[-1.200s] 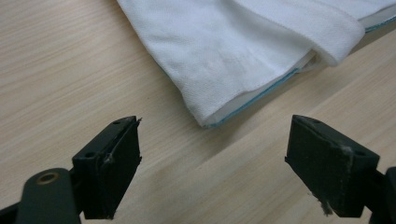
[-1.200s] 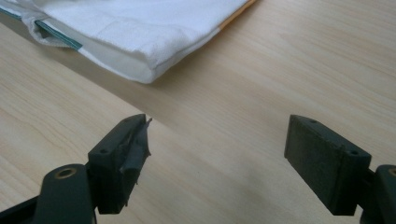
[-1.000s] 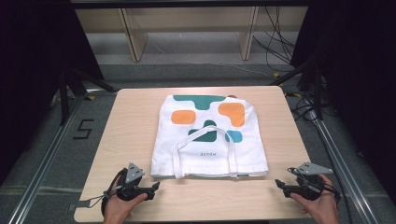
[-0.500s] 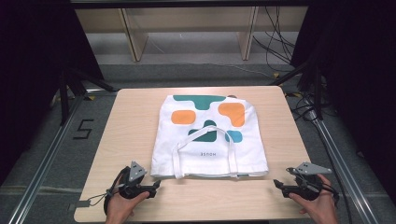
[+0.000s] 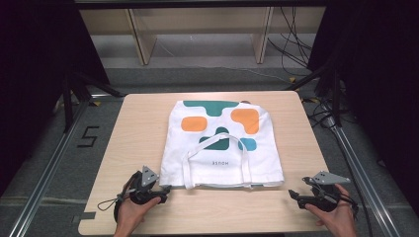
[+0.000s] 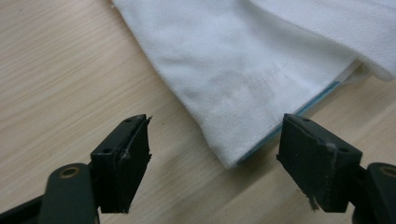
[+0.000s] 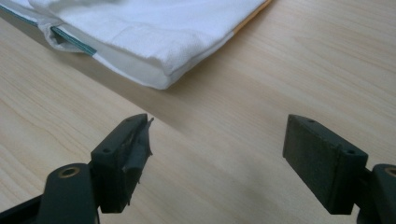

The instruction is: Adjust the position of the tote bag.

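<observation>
Gaping wide, left tongs [image 6: 215,154] astride bag corner [image 6: 229,158] (closing, untouched)

High view overhead facing forward, gripper views close, sharing bag [image 5: 222,148] corners

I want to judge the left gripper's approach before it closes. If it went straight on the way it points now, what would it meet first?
Most likely the near corner of the white tote bag. The left gripper has its jaws open, though they have just been closing a little, and that corner lies between and just beyond them on the table.
</observation>
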`<state>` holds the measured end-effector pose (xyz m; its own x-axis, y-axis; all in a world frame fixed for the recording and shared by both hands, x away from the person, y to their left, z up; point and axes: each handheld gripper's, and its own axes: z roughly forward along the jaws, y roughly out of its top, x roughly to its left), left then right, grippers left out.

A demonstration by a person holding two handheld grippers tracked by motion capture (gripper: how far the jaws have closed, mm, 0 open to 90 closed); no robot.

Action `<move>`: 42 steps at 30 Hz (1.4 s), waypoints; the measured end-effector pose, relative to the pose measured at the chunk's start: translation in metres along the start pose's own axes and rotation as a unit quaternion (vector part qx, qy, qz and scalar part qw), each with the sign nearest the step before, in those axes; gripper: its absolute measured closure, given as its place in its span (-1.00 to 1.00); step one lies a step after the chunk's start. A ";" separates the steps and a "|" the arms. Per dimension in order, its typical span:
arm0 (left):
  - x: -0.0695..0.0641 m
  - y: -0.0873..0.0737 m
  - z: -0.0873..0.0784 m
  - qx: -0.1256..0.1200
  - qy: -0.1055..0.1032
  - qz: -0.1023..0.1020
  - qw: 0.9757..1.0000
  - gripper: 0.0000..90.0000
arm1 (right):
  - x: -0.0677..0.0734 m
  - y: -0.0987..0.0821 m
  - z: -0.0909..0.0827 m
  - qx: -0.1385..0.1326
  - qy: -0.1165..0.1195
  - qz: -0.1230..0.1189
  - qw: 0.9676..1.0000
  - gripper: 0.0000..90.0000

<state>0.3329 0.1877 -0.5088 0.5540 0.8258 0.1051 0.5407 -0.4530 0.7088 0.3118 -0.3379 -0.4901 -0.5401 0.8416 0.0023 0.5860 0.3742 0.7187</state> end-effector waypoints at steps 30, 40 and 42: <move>0.005 0.020 0.003 -0.091 0.041 0.030 0.995 -0.09 | 0.010 0.011 0.003 -0.008 0.002 -0.022 1.000 -0.44; 0.012 0.029 -0.001 -0.116 0.008 -0.007 0.993 0.74 | 0.023 0.024 0.018 -0.001 0.004 -0.065 0.998 -0.36; 0.013 0.029 0.000 -0.112 0.005 -0.009 0.994 0.75 | 0.023 0.025 0.023 -0.003 0.002 -0.082 0.997 -0.36</move>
<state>0.3560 0.1855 -0.4868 0.5390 0.8366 0.0977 0.3949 -0.3534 0.8480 0.3279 -0.2997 -0.4877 -0.6302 0.7681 -0.1134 0.4863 0.5043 0.7135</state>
